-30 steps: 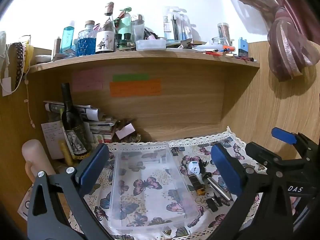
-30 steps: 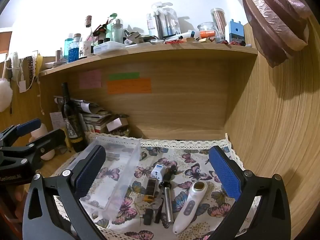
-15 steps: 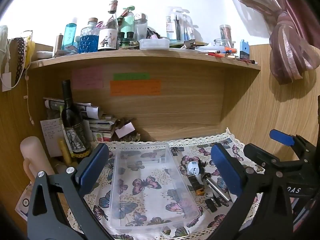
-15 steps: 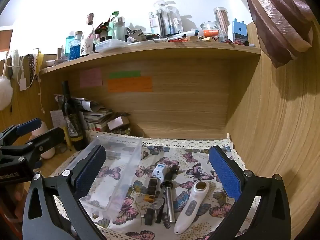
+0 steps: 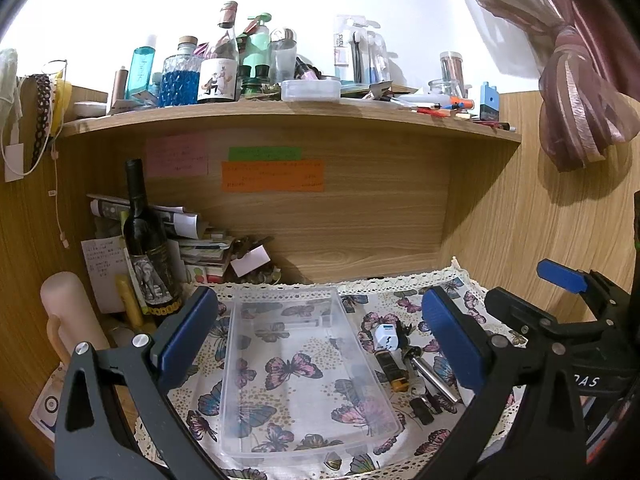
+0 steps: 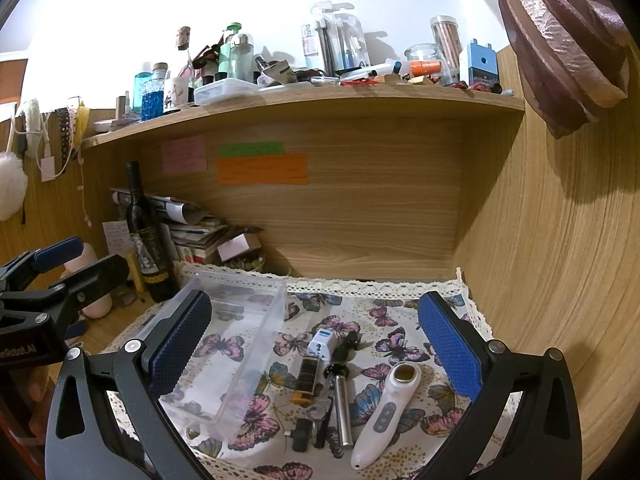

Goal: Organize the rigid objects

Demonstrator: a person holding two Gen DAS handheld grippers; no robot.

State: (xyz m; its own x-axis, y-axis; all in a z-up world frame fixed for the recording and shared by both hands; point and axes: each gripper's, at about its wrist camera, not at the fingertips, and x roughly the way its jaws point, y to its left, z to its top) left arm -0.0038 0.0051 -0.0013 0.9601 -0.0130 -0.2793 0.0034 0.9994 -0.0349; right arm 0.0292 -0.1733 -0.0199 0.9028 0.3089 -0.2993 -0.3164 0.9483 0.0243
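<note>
The rigid objects are lying in a loose cluster on the butterfly cloth (image 6: 400, 320) covering the surface, ahead of and between the spread fingers of our right claw (image 6: 316, 344): a white plug adapter (image 6: 321, 344), a black-and-orange lighter (image 6: 306, 380), a metal cylinder tool (image 6: 343, 408), a key (image 6: 316, 412), a small black connector (image 6: 301, 434) and a white handheld device (image 6: 386, 412), which is resting nearest that claw's right finger. We are holding both claws released and gripping nothing. Our left claw (image 5: 316, 334) is hovering with its fingers either side of the clear plastic bin (image 5: 240, 400), which is sitting just left of the cluster and showing only the cloth pattern through its floor; we are seeing nothing inside it. From the left claw, the adapter, lighter and metal tool are appearing just inside its right finger. To the left of both claws a dark wine bottle (image 5: 146, 248) is standing upright before a pile of papers and boxes (image 5: 200, 240), beside a pink cylinder (image 5: 68, 316). Above us a wooden shelf (image 5: 280, 116) is carrying crowded bottles and jars, with coloured notes (image 5: 272, 176) sticking to the back panel beneath it. A mauve curtain (image 6: 560, 48) is hanging up to the right.
</note>
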